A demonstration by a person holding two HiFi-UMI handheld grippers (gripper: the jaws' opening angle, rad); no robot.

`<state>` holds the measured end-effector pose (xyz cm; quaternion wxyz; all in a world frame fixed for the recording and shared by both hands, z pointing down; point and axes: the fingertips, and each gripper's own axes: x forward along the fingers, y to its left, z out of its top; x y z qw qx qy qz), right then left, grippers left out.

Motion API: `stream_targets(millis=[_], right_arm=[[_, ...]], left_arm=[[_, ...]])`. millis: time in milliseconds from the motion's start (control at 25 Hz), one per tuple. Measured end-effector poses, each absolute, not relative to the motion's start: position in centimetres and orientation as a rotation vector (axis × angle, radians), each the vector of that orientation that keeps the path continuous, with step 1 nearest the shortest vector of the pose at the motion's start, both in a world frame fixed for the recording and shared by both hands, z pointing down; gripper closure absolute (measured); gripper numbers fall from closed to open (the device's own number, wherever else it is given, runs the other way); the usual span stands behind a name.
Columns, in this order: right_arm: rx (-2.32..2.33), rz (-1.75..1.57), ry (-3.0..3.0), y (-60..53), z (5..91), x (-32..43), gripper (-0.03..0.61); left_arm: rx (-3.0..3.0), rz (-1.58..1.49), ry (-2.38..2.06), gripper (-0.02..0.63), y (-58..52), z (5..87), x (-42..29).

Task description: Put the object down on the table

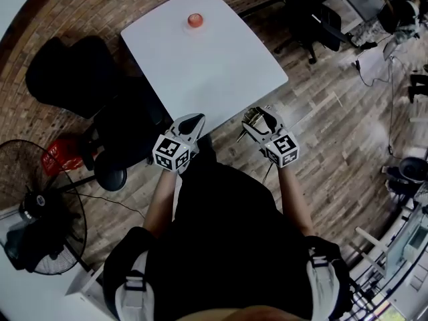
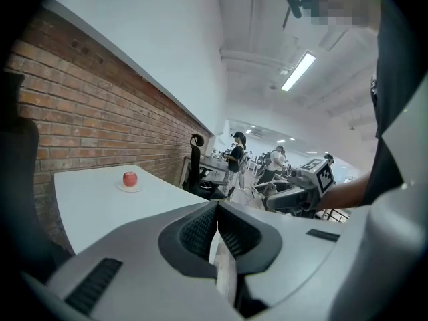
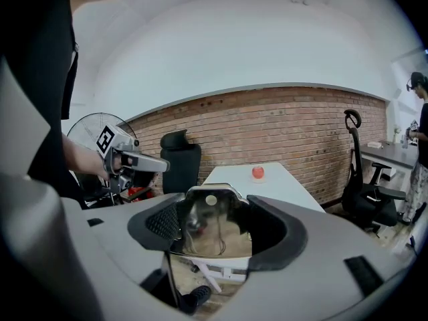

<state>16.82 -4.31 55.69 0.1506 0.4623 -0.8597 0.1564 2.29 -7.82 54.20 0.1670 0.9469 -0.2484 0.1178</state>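
Wood floor and a brick wall surround a white table (image 1: 221,72), with a red fruit (image 1: 195,20) near its far edge. Just short of the table's near edge, the right gripper (image 1: 259,120) clamps a shiny metal object (image 3: 214,229), held clear of the tabletop. The left gripper (image 1: 192,123) hangs alongside, jaws pressed together on nothing.

Readable text: none anywhere.
Left gripper (image 1: 196,119) cube: black-and-white square marker patterns, no letters or digits.
Right gripper (image 1: 256,117) cube: the same.
Shiny metal object (image 3: 212,227) between its jaws: no legible print.
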Motion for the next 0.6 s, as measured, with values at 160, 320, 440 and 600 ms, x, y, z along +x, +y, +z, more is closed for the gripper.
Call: stream_targets(millis=[160,320,440,600], right_arm=[[1.344,0.465,-2.46,-7.2,55.2,16.1,0.293],[1.346,0.489,-2.451,-9.4,55.2,15.9,0.293],[1.336,0.505,-2.447,-10.9,55.7,15.2,0.293],[1.301,0.493,-2.452,-13.4,55.6,13.4,0.293]], left_arm=[[2.707,0.338,-0.681,0.594,-11.1,53.9,2.1],[2.718,0.331,-0.66,0.594,-13.7,53.5,2.6],[2.709,0.337,-0.655,0.594,-15.1,53.9,1.9],[2.691,0.346,-0.659,0.594,-16.8,54.5,0.5]])
